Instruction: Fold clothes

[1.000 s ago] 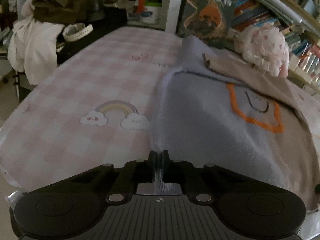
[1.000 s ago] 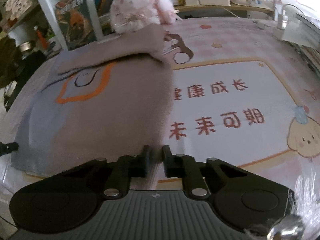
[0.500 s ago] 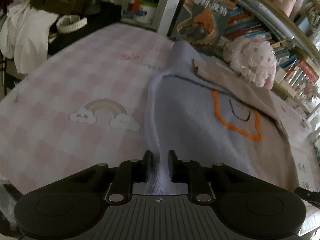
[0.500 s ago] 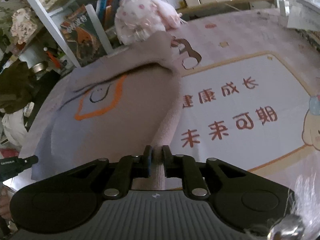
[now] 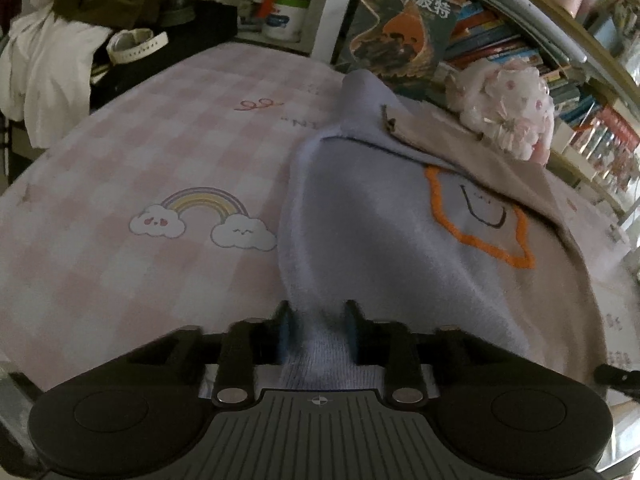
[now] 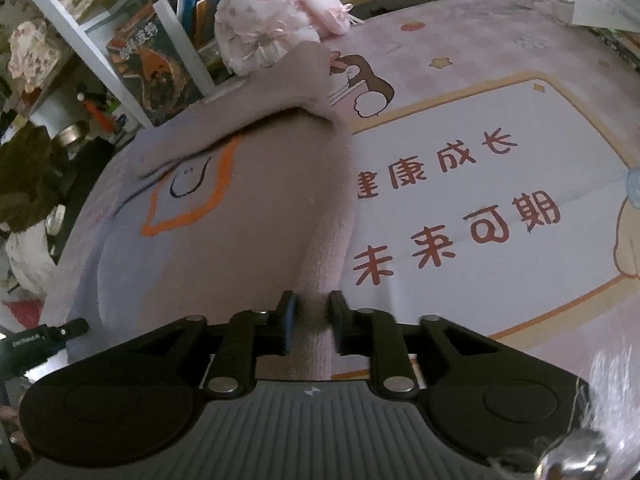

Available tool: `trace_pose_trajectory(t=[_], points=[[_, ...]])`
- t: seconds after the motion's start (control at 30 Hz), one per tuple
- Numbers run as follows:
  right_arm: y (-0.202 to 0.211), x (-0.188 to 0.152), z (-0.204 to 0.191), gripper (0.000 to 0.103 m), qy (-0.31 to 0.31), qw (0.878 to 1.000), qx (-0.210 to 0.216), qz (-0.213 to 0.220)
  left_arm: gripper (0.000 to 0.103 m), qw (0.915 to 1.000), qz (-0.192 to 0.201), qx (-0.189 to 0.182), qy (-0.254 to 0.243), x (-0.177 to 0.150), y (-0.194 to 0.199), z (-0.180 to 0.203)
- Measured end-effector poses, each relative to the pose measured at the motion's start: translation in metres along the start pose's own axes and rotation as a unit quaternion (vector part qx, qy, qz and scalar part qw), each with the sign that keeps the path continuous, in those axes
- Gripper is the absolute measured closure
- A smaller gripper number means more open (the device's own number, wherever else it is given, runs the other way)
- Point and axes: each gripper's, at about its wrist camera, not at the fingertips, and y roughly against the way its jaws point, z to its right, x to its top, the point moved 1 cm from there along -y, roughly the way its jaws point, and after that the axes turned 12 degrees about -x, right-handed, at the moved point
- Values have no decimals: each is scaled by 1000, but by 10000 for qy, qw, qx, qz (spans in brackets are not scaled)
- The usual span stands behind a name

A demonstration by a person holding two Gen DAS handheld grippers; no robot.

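Lavender-and-beige fleece sweater (image 5: 384, 248) with an orange-outlined smiley patch lies flat on the pink checked bedsheet (image 5: 140, 168), hem at the near edge. Left gripper (image 5: 318, 322) is clamped on the lavender hem corner, fabric bunched between its jaws. Left view alone shows the rainbow-and-clouds print (image 5: 202, 220) left of the sweater. Right gripper (image 6: 311, 312) pinches the beige hem corner, jaws closing on it. Right view alone shows the red-lettered panel (image 6: 472, 208) right of the sweater. Pink plush toy (image 6: 272, 28) sits at the far end.
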Motion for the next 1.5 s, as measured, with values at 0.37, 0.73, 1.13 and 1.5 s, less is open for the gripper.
trace_pose_trajectory(t=[0.37, 0.73, 1.13, 1.5], points=[[23, -8, 5, 93, 397, 9992, 39, 75, 98, 9992, -43, -317, 256, -8, 18, -6], [15, -12, 14, 81, 34, 9997, 172, -174, 90, 9983, -122, -426, 380, -7, 13, -14], [15, -16, 14, 93, 152, 9996, 173, -157, 98, 9966, -37, -568, 593, -9, 15, -23], [24, -25, 12, 94, 145, 9999, 13, -78, 98, 9978, -395, -529, 64, -2, 15, -17]])
